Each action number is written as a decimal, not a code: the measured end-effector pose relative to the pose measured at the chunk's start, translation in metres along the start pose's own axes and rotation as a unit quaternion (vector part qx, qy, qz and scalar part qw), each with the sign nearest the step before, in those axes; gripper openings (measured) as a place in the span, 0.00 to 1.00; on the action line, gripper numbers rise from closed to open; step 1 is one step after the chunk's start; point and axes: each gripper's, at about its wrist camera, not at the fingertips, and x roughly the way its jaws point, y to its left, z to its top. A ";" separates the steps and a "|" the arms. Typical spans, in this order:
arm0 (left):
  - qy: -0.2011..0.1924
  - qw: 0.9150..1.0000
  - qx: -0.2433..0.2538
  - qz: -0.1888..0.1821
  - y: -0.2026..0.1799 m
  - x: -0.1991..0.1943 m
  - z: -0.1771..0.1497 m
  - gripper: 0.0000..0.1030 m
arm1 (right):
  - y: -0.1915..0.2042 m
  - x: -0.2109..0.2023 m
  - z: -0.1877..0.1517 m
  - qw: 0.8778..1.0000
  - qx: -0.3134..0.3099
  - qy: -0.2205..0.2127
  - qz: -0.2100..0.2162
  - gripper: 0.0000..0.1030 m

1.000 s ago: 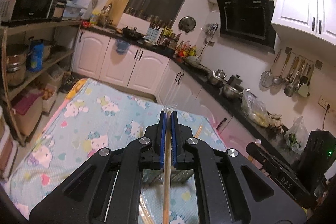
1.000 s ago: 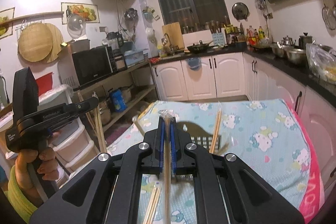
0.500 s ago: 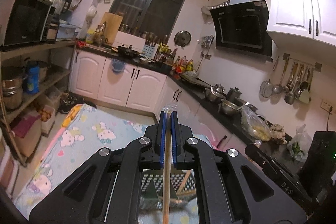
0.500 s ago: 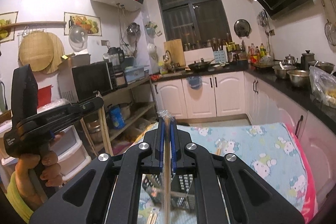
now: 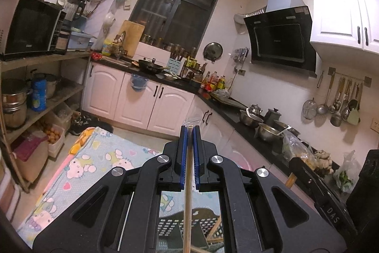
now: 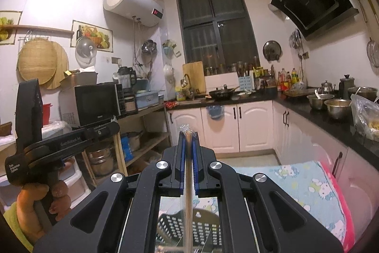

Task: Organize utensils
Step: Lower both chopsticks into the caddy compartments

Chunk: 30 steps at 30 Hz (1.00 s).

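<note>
Left wrist view: the left tool (image 5: pixel 189 132) is pinched tight on a wooden chopstick (image 5: pixel 187 200) that runs down to 6 o'clock, over a black holey basket (image 5: pixel 173 229). The right tool (image 6: pixel 188 136) squeezes another chopstick (image 6: pixel 188 193) the same way, above the cartoon cloth (image 6: pixel 315 184).

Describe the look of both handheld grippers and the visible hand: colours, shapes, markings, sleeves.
Both the left gripper and right gripper are matte black, with angular linkage arms, silver round bolts and blue finger pads. White lettering marks the left gripper's body. The bare hand shows a yellow-green cuff.
</note>
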 end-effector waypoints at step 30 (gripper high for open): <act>-0.003 0.999 0.044 0.007 0.011 0.053 -0.057 0.01 | -0.006 0.063 -0.079 0.999 -0.029 0.013 -0.028 0.05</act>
